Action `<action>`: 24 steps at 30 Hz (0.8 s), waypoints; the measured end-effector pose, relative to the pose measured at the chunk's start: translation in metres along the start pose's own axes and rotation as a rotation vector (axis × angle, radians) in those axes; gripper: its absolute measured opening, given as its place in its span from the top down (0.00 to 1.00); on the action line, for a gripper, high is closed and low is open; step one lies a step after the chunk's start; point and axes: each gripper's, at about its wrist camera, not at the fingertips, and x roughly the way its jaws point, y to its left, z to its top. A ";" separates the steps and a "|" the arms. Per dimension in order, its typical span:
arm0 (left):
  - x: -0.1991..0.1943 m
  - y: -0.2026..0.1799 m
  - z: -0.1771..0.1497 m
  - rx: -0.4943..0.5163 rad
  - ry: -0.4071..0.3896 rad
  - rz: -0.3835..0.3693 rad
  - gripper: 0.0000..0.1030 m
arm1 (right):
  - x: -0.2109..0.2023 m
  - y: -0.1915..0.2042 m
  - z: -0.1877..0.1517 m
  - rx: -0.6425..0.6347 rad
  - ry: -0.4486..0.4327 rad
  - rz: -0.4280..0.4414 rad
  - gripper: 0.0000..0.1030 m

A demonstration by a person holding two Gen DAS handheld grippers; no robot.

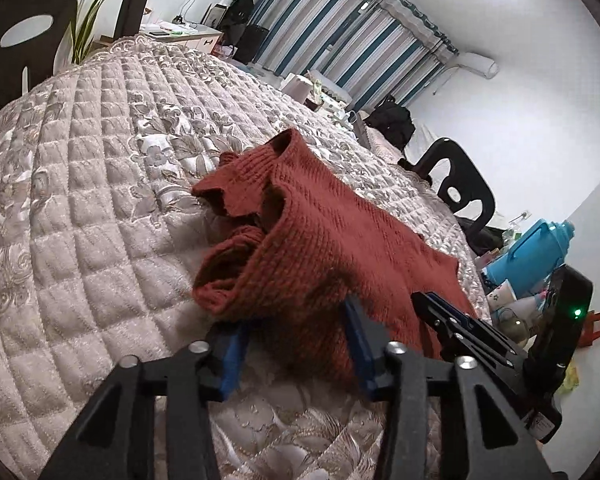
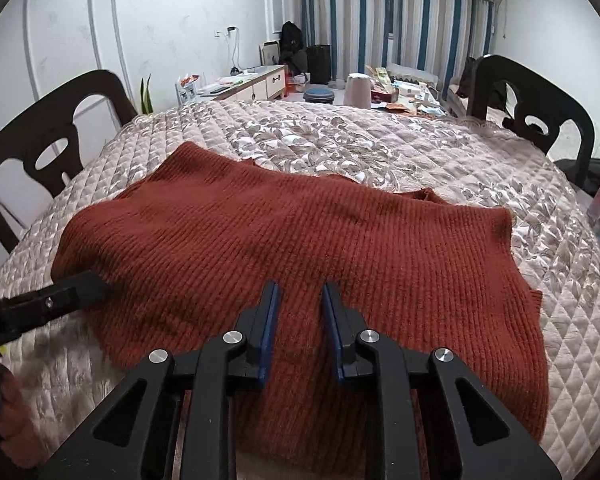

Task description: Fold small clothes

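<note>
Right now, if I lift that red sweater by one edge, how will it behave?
The sweater is probably floppy: it drapes and bunches in folds. Its thick ribbed knit suggests good grip, little slipping. It likely drags on the quilted cover.

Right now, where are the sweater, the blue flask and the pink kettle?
sweater (image 2: 300, 240): right wrist view, middle of knit.
blue flask (image 1: 528, 256): left wrist view, its body.
pink kettle (image 2: 358, 90): right wrist view, its side.

Both wrist views close, angled down; share sweater (image 1: 320, 240), quilt (image 2: 380, 140).
</note>
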 end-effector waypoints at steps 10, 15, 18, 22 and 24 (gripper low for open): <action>0.018 0.015 0.016 -0.102 0.018 -0.028 0.56 | 0.012 -0.002 0.021 0.018 -0.004 0.013 0.78; 0.014 0.002 0.020 -0.045 -0.001 -0.032 0.81 | 0.026 0.002 0.017 0.007 0.013 -0.011 0.78; 0.004 -0.012 0.026 0.003 -0.032 -0.049 0.84 | 0.018 0.001 0.017 0.014 0.022 -0.007 0.78; -0.007 -0.038 0.035 0.085 -0.061 -0.071 0.86 | -0.009 -0.008 0.005 0.047 -0.015 0.031 0.78; -0.011 -0.054 0.040 0.137 -0.071 -0.080 0.86 | -0.022 -0.018 -0.003 0.083 -0.031 0.035 0.78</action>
